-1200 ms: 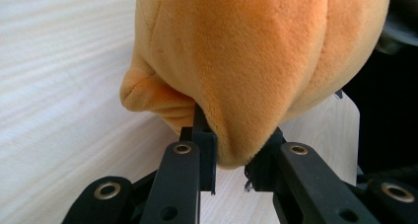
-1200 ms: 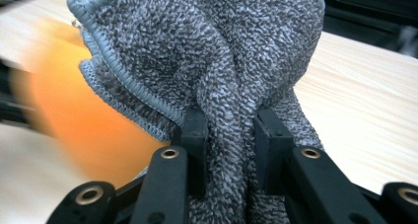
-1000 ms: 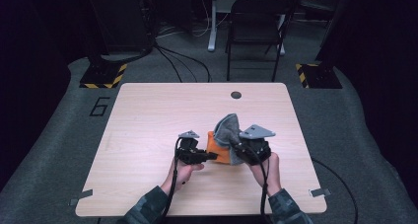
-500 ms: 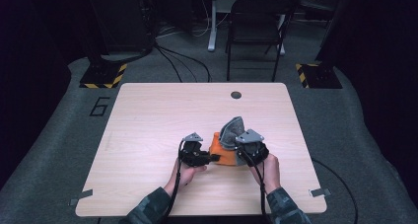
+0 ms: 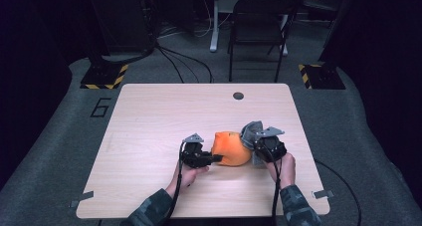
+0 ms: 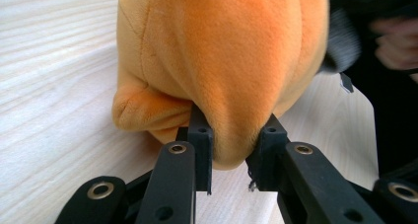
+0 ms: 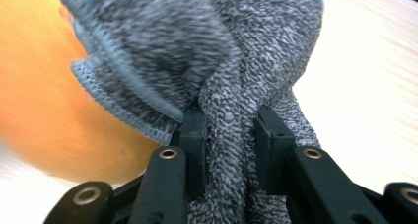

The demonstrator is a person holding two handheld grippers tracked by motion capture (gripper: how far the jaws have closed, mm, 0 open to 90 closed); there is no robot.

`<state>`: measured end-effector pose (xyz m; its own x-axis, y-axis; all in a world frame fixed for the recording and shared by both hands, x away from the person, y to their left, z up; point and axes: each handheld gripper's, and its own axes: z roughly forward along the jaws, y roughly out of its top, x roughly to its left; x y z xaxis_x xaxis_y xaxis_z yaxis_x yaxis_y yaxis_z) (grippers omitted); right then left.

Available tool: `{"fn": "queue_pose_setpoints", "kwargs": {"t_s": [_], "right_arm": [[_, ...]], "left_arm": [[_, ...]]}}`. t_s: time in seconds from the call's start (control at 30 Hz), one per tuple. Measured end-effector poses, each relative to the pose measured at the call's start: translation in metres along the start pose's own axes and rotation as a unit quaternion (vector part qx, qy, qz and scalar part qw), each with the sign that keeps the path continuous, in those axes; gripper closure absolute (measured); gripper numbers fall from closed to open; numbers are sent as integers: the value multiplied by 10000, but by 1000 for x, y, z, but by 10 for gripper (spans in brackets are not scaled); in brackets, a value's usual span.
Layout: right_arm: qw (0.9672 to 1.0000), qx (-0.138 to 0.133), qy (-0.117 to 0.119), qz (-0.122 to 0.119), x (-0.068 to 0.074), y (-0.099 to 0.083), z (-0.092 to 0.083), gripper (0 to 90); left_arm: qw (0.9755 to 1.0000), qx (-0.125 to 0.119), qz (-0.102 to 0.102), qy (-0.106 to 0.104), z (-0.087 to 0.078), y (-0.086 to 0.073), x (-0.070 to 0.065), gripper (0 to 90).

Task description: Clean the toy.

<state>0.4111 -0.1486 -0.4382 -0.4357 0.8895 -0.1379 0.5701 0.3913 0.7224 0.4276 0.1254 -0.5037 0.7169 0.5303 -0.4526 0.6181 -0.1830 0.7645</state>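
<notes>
An orange plush thing (image 5: 230, 148) lies on the wooden table (image 5: 164, 116), near its front edge. My left gripper (image 5: 217, 159) comes at it from the left. In the left gripper view the gripper (image 6: 231, 152) is shut on a bulge of the orange plush (image 6: 222, 51). A grey knitted cloth (image 5: 250, 131) hangs against the plush's right side. My right gripper (image 5: 253, 145) is shut on it. In the right gripper view the gripper (image 7: 230, 130) pinches a fold of the grey cloth (image 7: 197, 51), with the orange plush (image 7: 39, 86) blurred at the left.
A dark round cable hole (image 5: 238, 95) sits near the table's far edge. A black folding chair (image 5: 259, 27) stands on the floor behind the table. Yellow-black marked plates (image 5: 104, 76) lie on the grey carpet at both far corners.
The grey cloth stood raised over the plush's top. It has come down and shifted right with my right gripper, so more orange shows. My left gripper has stayed put.
</notes>
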Motion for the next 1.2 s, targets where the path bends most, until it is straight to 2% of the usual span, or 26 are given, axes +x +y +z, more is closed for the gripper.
{"fn": "queue_pose_setpoints", "kwargs": {"t_s": [0.1,0.17,0.2,0.27,0.33,0.37,0.4,0.47,0.6,0.63,0.77,0.97,1.03,1.2], "right_arm": [[9985,-477,242,-75,11,15,-24,695],[9961,-740,341,-330,26,24,-36,695],[9952,-775,397,-454,35,27,-40,695],[9938,-791,463,-636,50,30,-41,695],[9934,-654,472,-816,61,29,-34,695],[9939,-590,488,-788,66,27,-28,695],[9941,-478,419,-875,68,24,-22,695],[9938,-424,216,-1007,71,20,-16,696],[9943,-384,166,-986,62,18,-14,695],[9941,-399,132,-995,59,17,-13,695],[9965,-302,84,-774,46,12,-9,694],[9987,-68,-82,-502,26,5,0,694],[9991,88,-162,-372,20,1,4,694],[9987,321,-317,-243,7,-12,21,694]], "left_arm": [[10000,11,27,23,1,0,-2,748],[9999,15,105,77,1,0,-4,748],[9999,29,136,88,1,0,-5,748],[9998,18,146,116,1,0,-6,747],[9996,43,240,159,1,0,-8,748],[9993,80,284,211,2,0,-9,749],[9993,89,291,235,3,-1,-9,749],[9994,87,270,219,3,-1,-8,748],[9991,127,346,195,3,0,-7,748],[9994,81,282,184,3,-1,-7,747],[9994,92,287,169,4,-1,-6,747],[9996,82,251,139,4,-1,-6,747],[9995,80,272,114,4,-1,-5,747],[9995,69,283,104,4,-1,-5,747]]}}
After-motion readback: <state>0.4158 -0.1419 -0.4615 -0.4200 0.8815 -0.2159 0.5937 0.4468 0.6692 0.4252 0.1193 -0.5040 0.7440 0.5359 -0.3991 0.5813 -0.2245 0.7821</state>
